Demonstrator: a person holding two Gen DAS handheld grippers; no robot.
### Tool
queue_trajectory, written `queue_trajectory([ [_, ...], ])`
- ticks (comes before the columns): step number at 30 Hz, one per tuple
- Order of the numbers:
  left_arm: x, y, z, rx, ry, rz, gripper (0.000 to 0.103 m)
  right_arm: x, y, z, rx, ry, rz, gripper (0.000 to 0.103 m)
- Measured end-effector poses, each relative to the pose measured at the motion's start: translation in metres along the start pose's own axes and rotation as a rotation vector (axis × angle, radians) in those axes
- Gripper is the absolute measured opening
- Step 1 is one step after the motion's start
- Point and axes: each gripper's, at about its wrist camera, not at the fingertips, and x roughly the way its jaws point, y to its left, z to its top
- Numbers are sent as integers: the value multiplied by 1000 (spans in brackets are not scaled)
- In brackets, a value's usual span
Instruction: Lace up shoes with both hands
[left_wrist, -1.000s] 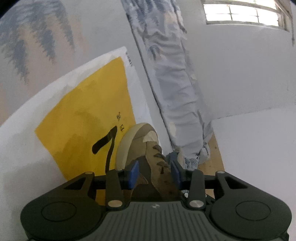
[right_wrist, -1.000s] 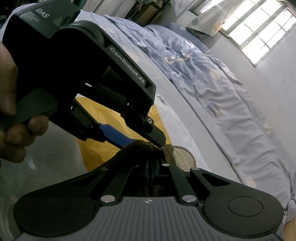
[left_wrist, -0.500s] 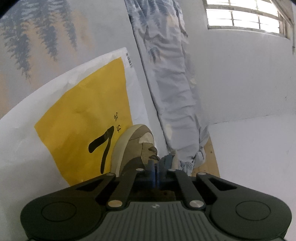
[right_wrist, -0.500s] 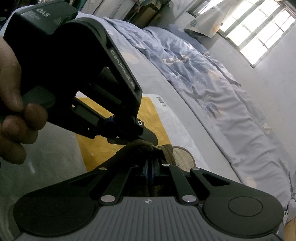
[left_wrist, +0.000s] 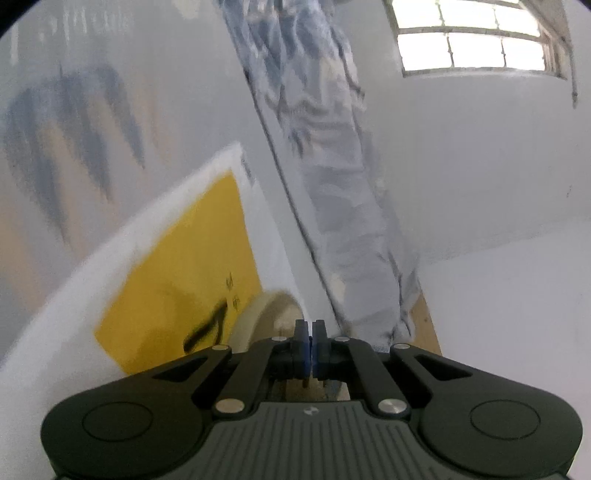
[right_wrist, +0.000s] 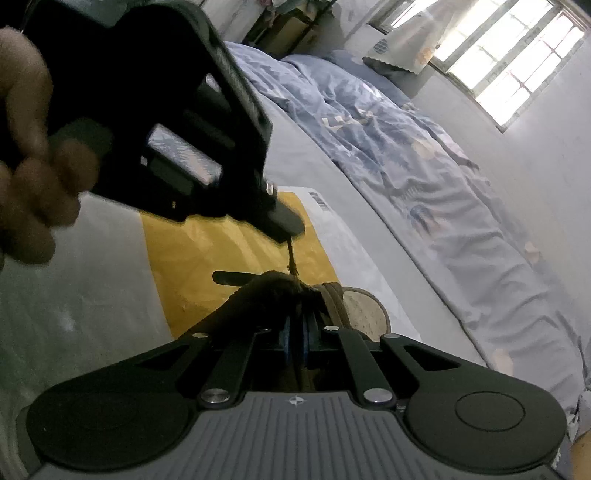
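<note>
A tan and brown shoe (right_wrist: 354, 306) sits on a white plastic bag with a large yellow panel (right_wrist: 221, 254) that lies on a bed, its pale rubber toe (left_wrist: 266, 314) pointing away from both cameras. A thin brown lace (right_wrist: 291, 258) rises taut from the top of the shoe, near the tongue, up to the tip of the left tool (right_wrist: 286, 227), whose jaws are pressed together around it. In the left wrist view that same left tool (left_wrist: 309, 338) shows its two blue pads (left_wrist: 303, 343) closed against each other just above the toe of the shoe; the lace itself cannot be made out there, and the view is blurred. A hand (right_wrist: 33, 158) grips the black handle of the left tool at the upper left of the right wrist view. The right tool (right_wrist: 295, 336) sits low over the rear part of the shoe with its blue pads drawn nearly together; something dark lies between or just beyond them, but whether it is a lace or the shoe's edge cannot be told. Beyond the bag, a rumpled pale blue quilt with a leaf print (right_wrist: 424, 177) runs along the far side of the bed. A barred window (right_wrist: 513, 62) glows bright in a pale wall (left_wrist: 480, 166) behind it.
</note>
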Motion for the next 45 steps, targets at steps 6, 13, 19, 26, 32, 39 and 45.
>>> queue_trajectory([
  [6, -20, -1, 24, -2, -111, 8, 0, -1, 1, 0, 5, 3, -3, 3],
  [13, -49, -3, 46, 12, -255, 32, 0, 0, 1, 1, 4, 5, -11, 3],
  [19, -56, 2, 56, 11, -278, 125, 0, -2, 5, 1, -17, 0, -34, 3],
  [26, -36, -6, 51, 108, -179, 235, 0, -16, 9, 0, -26, -30, -71, 27],
  [32, -39, -23, 46, 203, -172, 278, 41, -47, 10, -3, 26, -89, -140, 32],
  [39, -50, -35, 34, 243, -173, 323, 50, -61, 14, -12, 52, -24, -165, 41],
  [45, -44, -48, 15, 275, -112, 149, 54, -69, 13, -18, 91, 9, -211, 53],
])
